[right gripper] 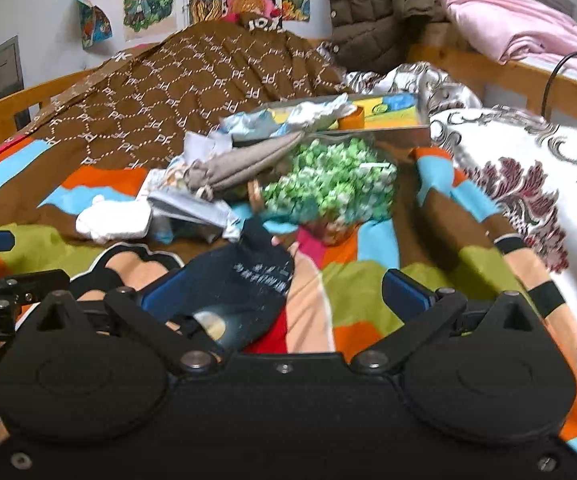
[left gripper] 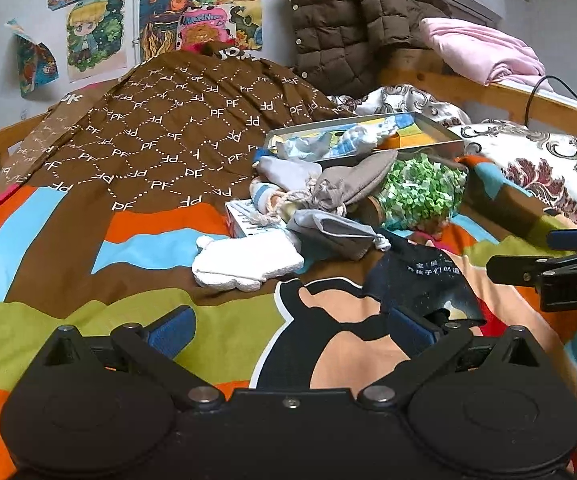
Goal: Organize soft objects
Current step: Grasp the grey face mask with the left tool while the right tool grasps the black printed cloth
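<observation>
Both grippers, left (left gripper: 292, 330) and right (right gripper: 284, 294), stand spread apart over the bedspread (left gripper: 68, 240). A dark sock (left gripper: 420, 280) with white Chinese lettering lies between them, touching each one's inner finger. The brown quilt (left gripper: 176, 128) repeats "PF".

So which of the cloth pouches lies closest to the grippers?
The dark navy pouch with white printed text, lying in front of both grippers; the two grey drawstring pouches sit farther back in the pile.

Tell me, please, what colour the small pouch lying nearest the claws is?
Black pouch with white printed text, clearest in the right wrist view.
</observation>
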Demonstrator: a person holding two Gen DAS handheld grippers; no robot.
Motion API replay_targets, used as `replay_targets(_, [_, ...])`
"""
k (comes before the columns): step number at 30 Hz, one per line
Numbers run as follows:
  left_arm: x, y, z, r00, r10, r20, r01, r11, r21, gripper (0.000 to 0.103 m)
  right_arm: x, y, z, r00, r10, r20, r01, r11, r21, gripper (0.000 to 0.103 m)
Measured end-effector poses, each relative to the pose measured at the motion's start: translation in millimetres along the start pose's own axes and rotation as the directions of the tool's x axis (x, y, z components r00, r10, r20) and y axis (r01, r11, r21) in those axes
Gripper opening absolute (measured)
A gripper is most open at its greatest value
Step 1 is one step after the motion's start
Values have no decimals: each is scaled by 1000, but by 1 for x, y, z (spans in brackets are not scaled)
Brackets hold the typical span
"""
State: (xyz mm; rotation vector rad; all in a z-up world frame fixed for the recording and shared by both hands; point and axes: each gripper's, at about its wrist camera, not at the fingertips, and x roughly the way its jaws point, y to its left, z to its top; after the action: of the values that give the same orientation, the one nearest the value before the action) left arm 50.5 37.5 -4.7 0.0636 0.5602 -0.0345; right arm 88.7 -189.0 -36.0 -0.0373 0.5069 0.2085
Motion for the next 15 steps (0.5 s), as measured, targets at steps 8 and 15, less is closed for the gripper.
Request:
replay_targets(8, [6, -2, 3, 1000, -2, -7, 2, 1000, 24, 102, 9, -1, -3, 1000, 15, -8, -15, 999, 29, 103])
replay_targets(15, [19, -1, 13, 1000, -7, 10, 6, 1000, 27, 102, 23, 0, 3, 999, 23, 36, -24, 999, 38, 103])
